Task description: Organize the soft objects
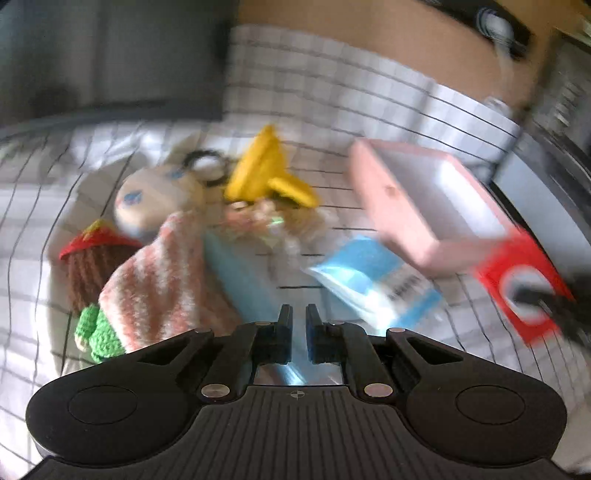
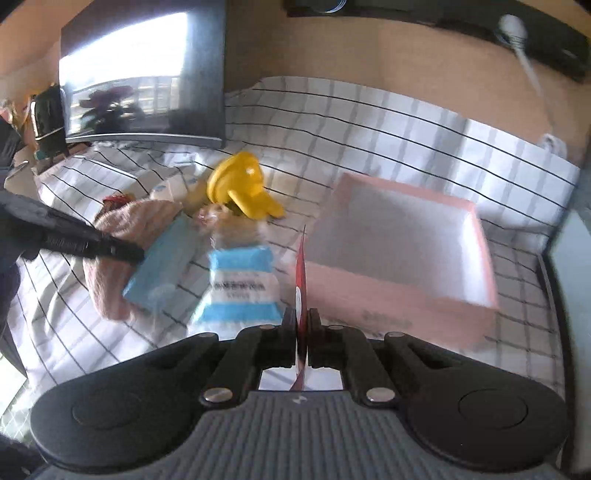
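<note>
My left gripper [image 1: 299, 314] is shut on a flat light-blue packet [image 1: 243, 277], held edge-on above the checked cloth; it also shows in the right wrist view [image 2: 162, 266]. My right gripper [image 2: 303, 317] is shut on a flat red card packet [image 2: 301, 266], seen in the left wrist view [image 1: 524, 284] beside the pink box [image 1: 424, 210]. On the cloth lie a pink striped knit sock [image 1: 162, 284], a cream plush head [image 1: 155, 195], a yellow plush [image 1: 266, 173], a brown crochet toy with a red cap [image 1: 92, 258] and a blue-white tissue pack [image 1: 376, 280].
The open pink box [image 2: 399, 254] sits right of the pile, white inside. A dark monitor [image 2: 144, 74] stands at the back left. A wooden wall with a dark shelf [image 2: 443, 14] runs behind. The checked cloth [image 2: 369, 125] covers the table.
</note>
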